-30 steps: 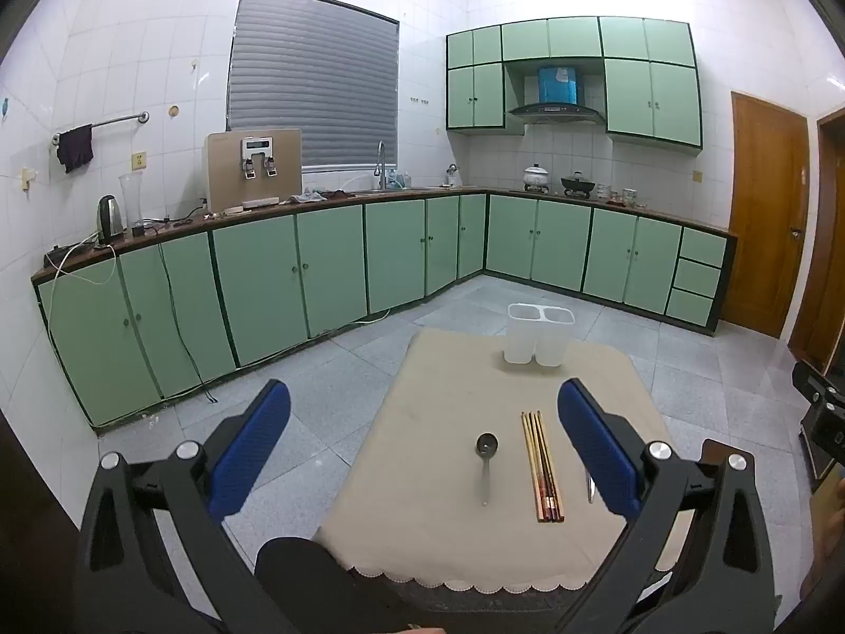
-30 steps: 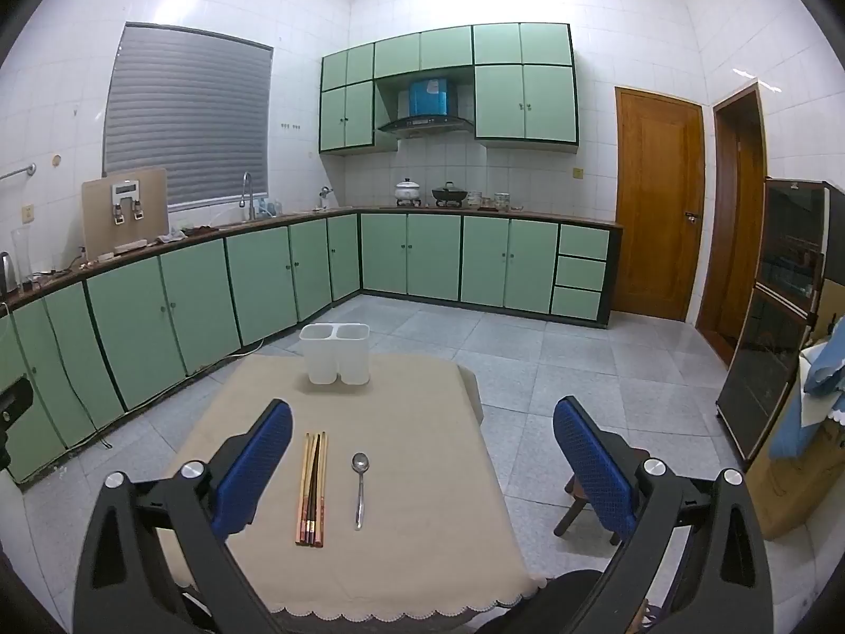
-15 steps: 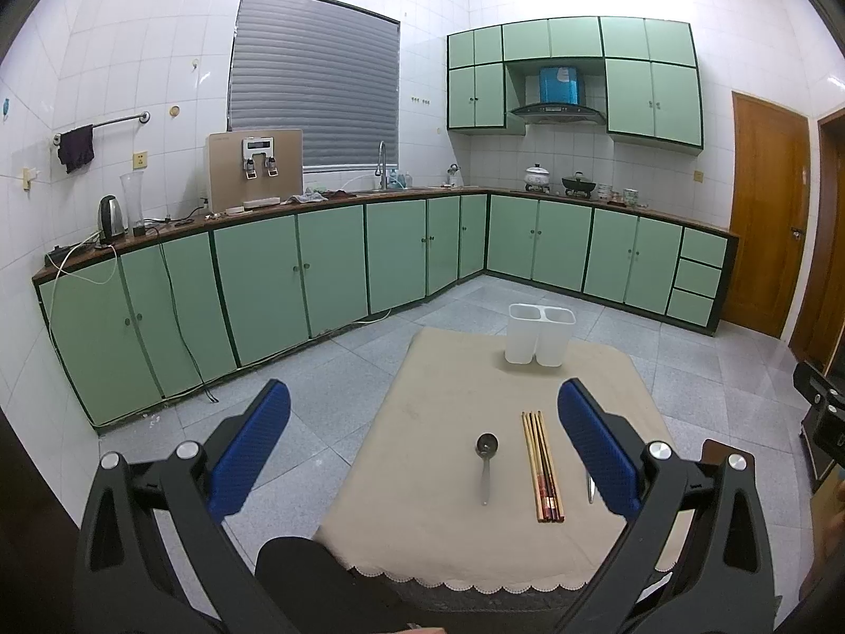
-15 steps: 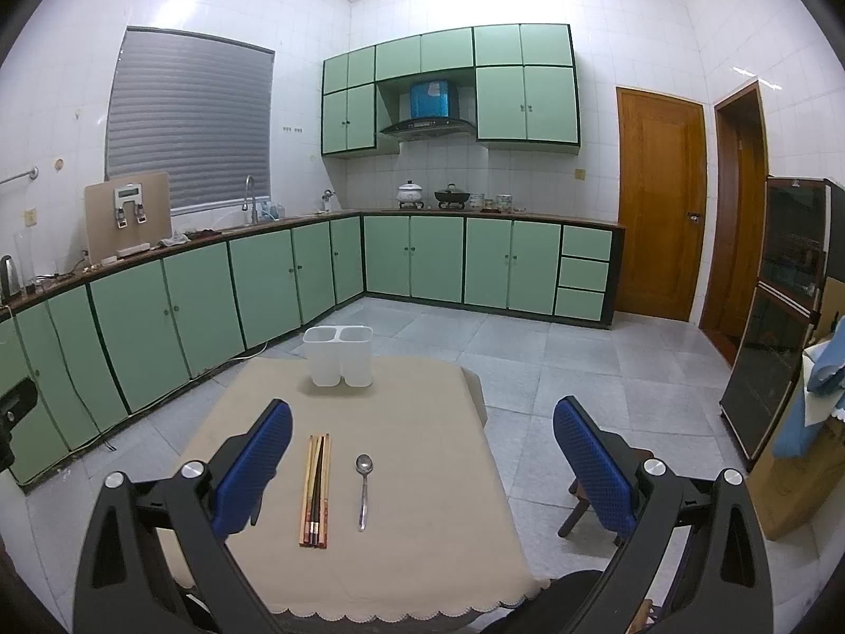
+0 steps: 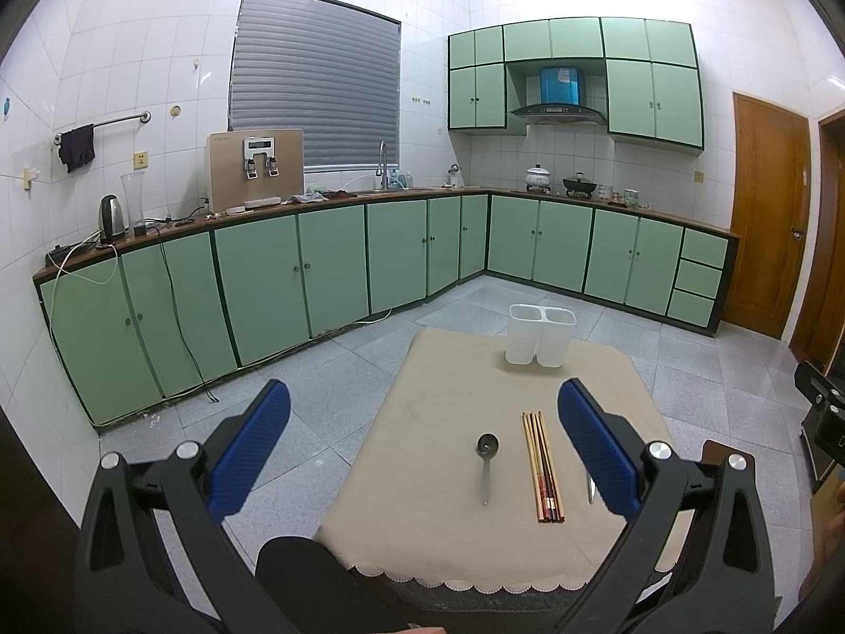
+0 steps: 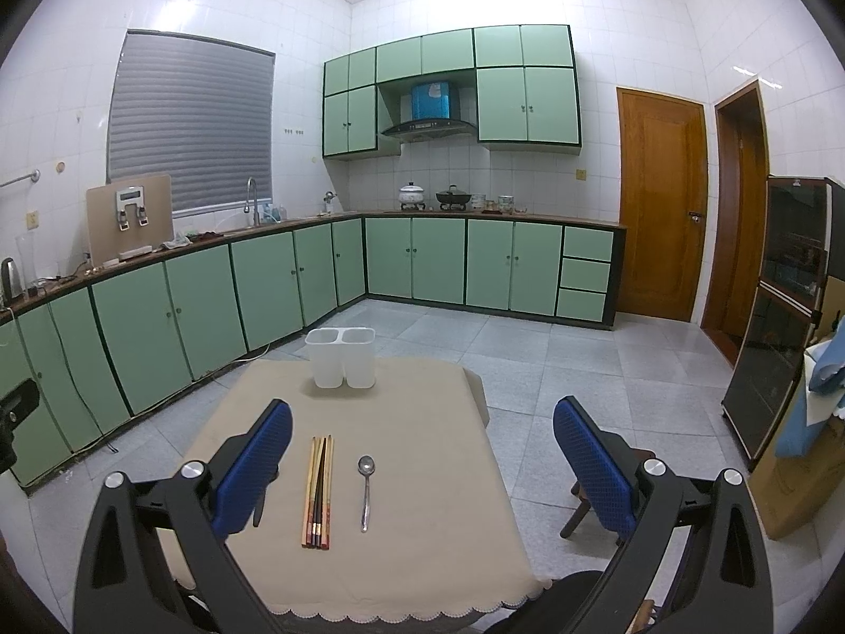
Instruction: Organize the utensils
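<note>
Presently both hand-held grippers hover above the near edge of the table, each with its blue pads spread wide and nothing between them. The left gripper points mostly at the floor to the left of the table; its right pad stands just right of the chopsticks in that view and partly hides a third utensil, too obscured to identify. The right gripper sits more squarely over the tablecloth, and its open span frames both the chopsticks and the spoon. The chopsticks lie bundled side by side, long axis running near to far, with the decorated ends at the near side. The spoon lies just to their right in the right wrist view, parallel to them but apart, bowl at the far end and handle toward the operator. In the left wrist view the order appears reversed, spoon left of the chopsticks; which view gives the true order cannot be told. Judged from framing alone, the right gripper is the better placed for a first pick: both items lie ahead and below it, so the fingers close across the narrow width, not along the length. At the far edge of the table, well apart from the utensils, stands the white two-compartment holder, upright and with nothing showing above its rims. No utensil is yet placed, so the task is at its start.
</note>
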Tool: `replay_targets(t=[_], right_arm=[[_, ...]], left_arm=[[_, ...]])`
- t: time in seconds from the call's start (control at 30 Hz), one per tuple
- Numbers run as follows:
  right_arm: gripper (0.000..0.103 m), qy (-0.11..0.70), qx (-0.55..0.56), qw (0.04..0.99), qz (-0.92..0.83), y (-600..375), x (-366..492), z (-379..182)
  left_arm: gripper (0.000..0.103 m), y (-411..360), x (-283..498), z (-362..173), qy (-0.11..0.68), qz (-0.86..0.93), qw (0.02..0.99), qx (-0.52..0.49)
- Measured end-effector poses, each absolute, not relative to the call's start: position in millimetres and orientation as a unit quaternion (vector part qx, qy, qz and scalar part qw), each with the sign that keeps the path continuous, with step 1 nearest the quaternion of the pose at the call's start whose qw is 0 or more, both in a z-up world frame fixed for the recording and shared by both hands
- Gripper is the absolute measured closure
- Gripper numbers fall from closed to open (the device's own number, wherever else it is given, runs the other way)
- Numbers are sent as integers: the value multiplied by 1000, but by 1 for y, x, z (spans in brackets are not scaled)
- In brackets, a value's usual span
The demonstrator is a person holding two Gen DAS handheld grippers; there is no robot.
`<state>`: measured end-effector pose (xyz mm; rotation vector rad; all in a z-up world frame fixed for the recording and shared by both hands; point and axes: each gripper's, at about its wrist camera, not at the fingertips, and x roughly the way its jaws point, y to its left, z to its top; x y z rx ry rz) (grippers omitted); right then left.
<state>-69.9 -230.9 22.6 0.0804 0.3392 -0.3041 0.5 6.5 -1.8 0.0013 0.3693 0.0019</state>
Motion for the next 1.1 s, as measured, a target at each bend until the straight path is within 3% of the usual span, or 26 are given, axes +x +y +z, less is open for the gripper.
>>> replay_targets(t=[1.1], right_arm=[[6,170,40,974,-145,-232,-69,23]], left_arm=[[5,5,-1,7,183,0,983,3]])
